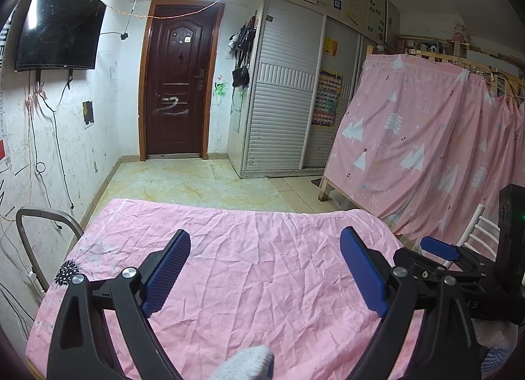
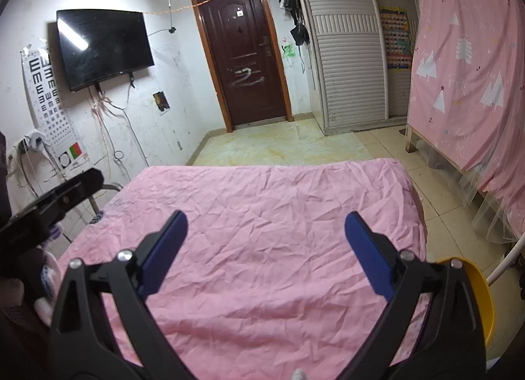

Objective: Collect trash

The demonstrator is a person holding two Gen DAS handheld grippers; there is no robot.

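A wrinkled pink cloth (image 1: 262, 265) covers the table (image 2: 262, 216) in front of me, and no loose trash item shows on it in either view. My left gripper (image 1: 265, 235) hovers open over the near part of the cloth, with nothing between its blue pads. My right gripper (image 2: 265, 221) is open beside it, also holding nothing. At the right edge of the left wrist view, one blue pad (image 1: 439, 247) of the right gripper shows. A yellow round container (image 2: 479, 298) sits by the table's near right corner, partly hidden behind the right finger.
A metal chair frame (image 1: 42, 219) stands at the table's left, against a wall with hanging cables. A white chair back (image 1: 475, 232) and a pink-curtained bunk bed (image 2: 469, 68) are on the right. Tiled floor (image 2: 279, 140) runs to a dark door (image 1: 177, 84).
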